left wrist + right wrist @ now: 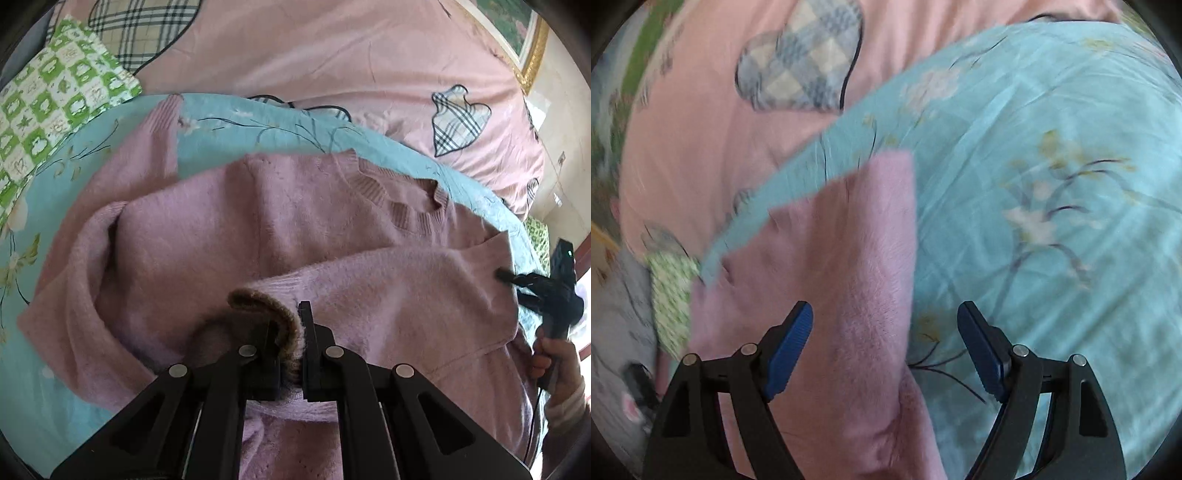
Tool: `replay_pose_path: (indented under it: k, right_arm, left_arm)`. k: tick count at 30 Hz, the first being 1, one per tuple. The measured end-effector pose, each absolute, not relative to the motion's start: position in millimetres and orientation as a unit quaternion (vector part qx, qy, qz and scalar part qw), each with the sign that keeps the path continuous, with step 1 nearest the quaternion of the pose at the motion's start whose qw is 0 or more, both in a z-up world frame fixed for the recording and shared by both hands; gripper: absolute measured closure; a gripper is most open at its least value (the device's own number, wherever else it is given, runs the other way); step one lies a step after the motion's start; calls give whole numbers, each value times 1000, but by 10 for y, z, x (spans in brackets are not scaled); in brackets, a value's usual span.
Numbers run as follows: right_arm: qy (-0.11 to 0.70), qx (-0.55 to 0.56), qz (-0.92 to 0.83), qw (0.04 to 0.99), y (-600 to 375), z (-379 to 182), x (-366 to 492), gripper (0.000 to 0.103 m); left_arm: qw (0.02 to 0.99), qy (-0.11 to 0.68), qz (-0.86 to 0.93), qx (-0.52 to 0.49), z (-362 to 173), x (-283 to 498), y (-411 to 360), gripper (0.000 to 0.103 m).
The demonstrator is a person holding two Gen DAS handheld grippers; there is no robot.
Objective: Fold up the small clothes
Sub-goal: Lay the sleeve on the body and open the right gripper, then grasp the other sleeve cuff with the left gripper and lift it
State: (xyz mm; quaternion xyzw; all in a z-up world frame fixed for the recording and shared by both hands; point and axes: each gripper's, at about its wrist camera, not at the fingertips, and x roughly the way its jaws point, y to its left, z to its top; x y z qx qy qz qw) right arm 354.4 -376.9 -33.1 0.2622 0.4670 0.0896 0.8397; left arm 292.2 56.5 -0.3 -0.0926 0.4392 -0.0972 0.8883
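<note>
A small pink knit sweater (266,229) lies on a turquoise floral sheet (55,206), neckline to the upper right. My left gripper (291,332) is shut on the sweater's sleeve cuff (273,306) and holds it over the body of the sweater. My right gripper (886,332) is open and empty just above the folded edge of the sweater (849,258). It also shows in the left wrist view (517,284), by the sweater's right edge, held in a hand.
A pink quilt with plaid patches (332,55) lies behind the sheet. A green-and-white checked pillow (55,110) sits at the far left. A gold-framed picture (532,48) and wall are at the right.
</note>
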Motion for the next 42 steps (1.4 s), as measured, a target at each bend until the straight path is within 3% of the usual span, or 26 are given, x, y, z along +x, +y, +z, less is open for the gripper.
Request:
replay_pose_path:
  k: [1,6,11,14,19,21,24,28,30,33,35,42]
  right_arm:
    - [472,246,89,842,-3767,-308,3556,92]
    - [431,199,45,879,-4115,-5,3536,95]
    - [451,190,28,872,-4182,-272,3594,95]
    - [459,194,10,867,-4179,-332,3546,86]
    - [417,221,11,882,-4106,-61,3217,49]
    - [392,231,38,890,-4001,74,2997,45]
    - [375,245,89,889,-3766,140,2725,43]
    - [385,254,152,874,-3383,1,2451,43]
    - [399,252,174,864,-3180,-137,2330,43]
    - [413,245,205,853,-2955,-342,2181,43]
    - [417,242,218,849,-2826,-430,2213,43]
    - [408,247,242,845,-2802,-523,2190,43]
  left_arm:
    - [888,438,-103,-92,17,2918,534,98]
    - [891,422,-147,-80,119,2993,188,98]
    - [878,462,-110,-59,-262,3180,182,97]
    - [876,463,-116,-71,-250,3112,322,93]
    - [887,447,-106,-53,-24,2845,431,87]
    - [888,445,-104,-61,27,2737,507,87]
    - [890,439,-99,-71,102,2509,658,87]
    - [889,443,-85,-84,120,2278,856,76]
    - [890,441,-76,-90,162,2216,985,75]
    - [896,430,-56,-94,305,2240,1207,61]
    - [902,419,-39,-94,446,2361,1354,50]
    - [905,420,1,-60,680,3210,1512,44]
